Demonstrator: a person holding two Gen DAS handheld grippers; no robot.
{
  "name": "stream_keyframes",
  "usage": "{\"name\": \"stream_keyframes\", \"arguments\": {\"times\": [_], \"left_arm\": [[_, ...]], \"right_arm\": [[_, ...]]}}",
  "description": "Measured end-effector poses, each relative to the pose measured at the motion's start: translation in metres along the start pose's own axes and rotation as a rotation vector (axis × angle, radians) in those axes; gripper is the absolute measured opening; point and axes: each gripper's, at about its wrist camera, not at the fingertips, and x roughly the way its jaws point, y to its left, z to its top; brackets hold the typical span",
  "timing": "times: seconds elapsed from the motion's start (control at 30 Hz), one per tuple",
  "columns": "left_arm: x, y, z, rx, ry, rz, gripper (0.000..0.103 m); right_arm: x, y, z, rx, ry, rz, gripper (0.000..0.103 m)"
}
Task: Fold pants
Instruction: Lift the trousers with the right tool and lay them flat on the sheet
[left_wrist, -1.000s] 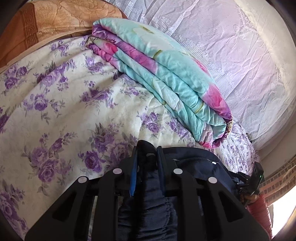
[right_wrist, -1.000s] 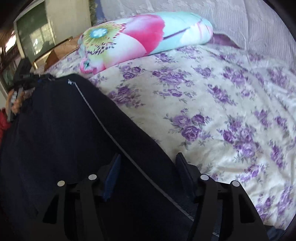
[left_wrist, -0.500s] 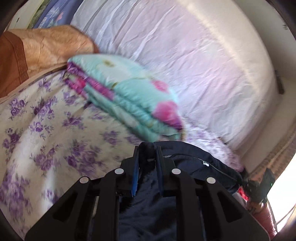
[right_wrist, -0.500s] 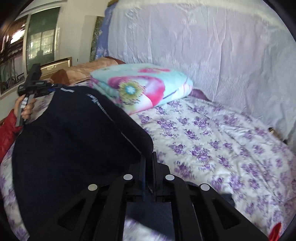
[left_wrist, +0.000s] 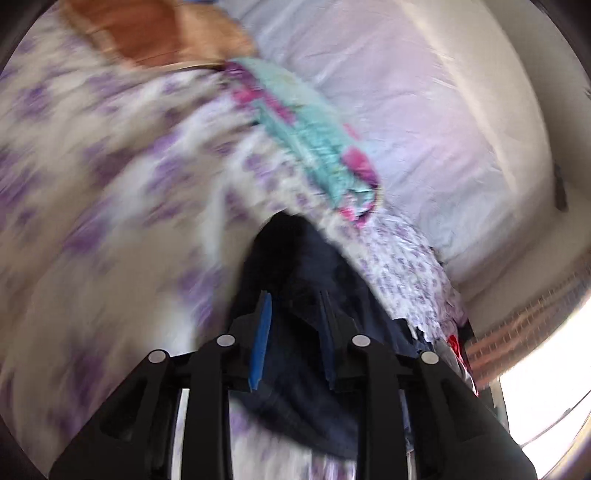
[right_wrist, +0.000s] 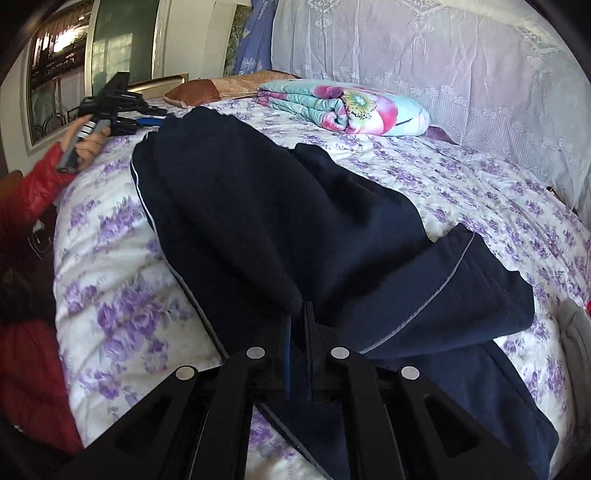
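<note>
- Bed (right_wrist: 480, 192) fills both views; white cover w/ purple flower print, puffy and a bit rumpled.
- White lace-pattern curtain (right_wrist: 461, 66) hangs along the far side of the bed; in the left wrist view it reads as a pale wrinkled sheet, blurred.
- Wall at upper left of right wrist view has a framed window or mirror (right_wrist: 62, 62), dark w/ bright reflections; can't tell which.
- Pants (right_wrist: 280, 221), dark navy w/ thin pale side stripe, lie across the bed from near the pillow end down to the front edge, one part doubled over at the lower right.
- Folded quilt (right_wrist: 347, 107), teal and pink floral, sits on the bed beyond the pants, apart from them.
- Brown-orange pillow (right_wrist: 225, 86) at the head end, just beside the quilt.
- Red sleeve (right_wrist: 29, 192) at left edge, hand on the left gripper's handle.
- Right gripper (right_wrist: 298, 325): clenched on a fold of the pants, cloth pinched between the pads.
- Left gripper (left_wrist: 295, 314): jaws have just been opening, now slightly apart; pants cloth sits between the fingers, blurry, can't tell whether pads still press on it.
- No brands, labels or readable writing.
</note>
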Motion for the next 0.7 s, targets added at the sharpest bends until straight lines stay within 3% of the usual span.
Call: {"name": "stream_keyframes", "arguments": {"times": [0.03, 0.1, 0.2, 0.3, 0.37, 0.43, 0.5, 0.6, 0.7], "left_arm": [[-0.005, -0.001, -0.006, -0.01, 0.009, -0.002, 0.028], [-0.011, -0.009, -0.016, -0.022, 0.033, -0.028, 0.048], [-0.008, -0.025, -0.018, -0.05, 0.033, -0.04, 0.06], [0.013, -0.031, -0.013, -0.103, 0.077, -0.033, 0.061], [0.032, -0.033, -0.012, -0.125, 0.107, 0.011, 0.061], [0.05, -0.035, -0.01, -0.127, 0.13, 0.089, 0.053], [0.056, -0.034, -0.008, -0.153, 0.136, 0.13, 0.025], [0.046, -0.034, -0.006, -0.196, 0.123, 0.097, 0.02], [0.02, -0.05, -0.012, -0.125, 0.087, 0.094, 0.02]], "right_arm": [[0.0, 0.0, 0.0, 0.002, -0.007, 0.0, 0.006], [-0.001, -0.003, 0.002, 0.013, -0.024, 0.003, 0.006], [0.0, 0.0, -0.002, 0.011, -0.03, -0.002, 0.006], [0.003, -0.001, -0.005, 0.016, -0.035, -0.001, 0.007], [0.002, 0.002, -0.009, 0.026, -0.037, 0.0, 0.007], [0.003, 0.002, -0.008, 0.032, -0.037, -0.001, 0.007], [0.003, 0.005, -0.008, 0.03, -0.032, -0.006, 0.007], [-0.007, 0.007, -0.001, 0.008, -0.053, -0.024, 0.007], [-0.029, 0.01, 0.007, -0.016, -0.096, -0.055, 0.007]]}}
